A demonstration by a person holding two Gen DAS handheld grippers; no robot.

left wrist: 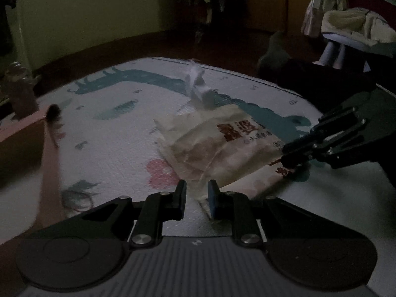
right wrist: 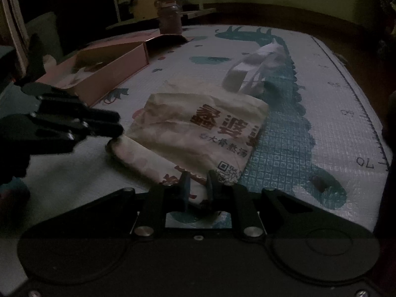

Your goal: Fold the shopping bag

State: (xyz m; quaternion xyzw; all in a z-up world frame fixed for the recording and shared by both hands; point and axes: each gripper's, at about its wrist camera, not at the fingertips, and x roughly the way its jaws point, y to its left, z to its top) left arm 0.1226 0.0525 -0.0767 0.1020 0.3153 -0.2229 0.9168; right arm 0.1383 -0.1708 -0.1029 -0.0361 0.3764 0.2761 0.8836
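Note:
A cream shopping bag point(left wrist: 222, 146) with red characters lies partly folded on a dinosaur play mat point(left wrist: 111, 133). Its white handles point(left wrist: 198, 86) stick up at the far end. In the left wrist view my left gripper point(left wrist: 197, 193) is shut on a thin fold at the bag's near edge. My right gripper point(left wrist: 290, 159) comes in from the right and pinches the bag's right corner. In the right wrist view my right gripper point(right wrist: 198, 183) is shut on the near edge of the bag point(right wrist: 198, 123), while the left gripper point(right wrist: 116, 135) grips its left corner. The handles point(right wrist: 250, 69) lie beyond.
An open pink cardboard box point(right wrist: 111, 71) sits on the mat's left side, with a brown jar point(right wrist: 169, 17) behind it. A small dark object point(right wrist: 319, 182) lies on the mat point(right wrist: 321, 104) at the right. A stool with a cloth on it point(left wrist: 351, 29) stands past the mat's far right.

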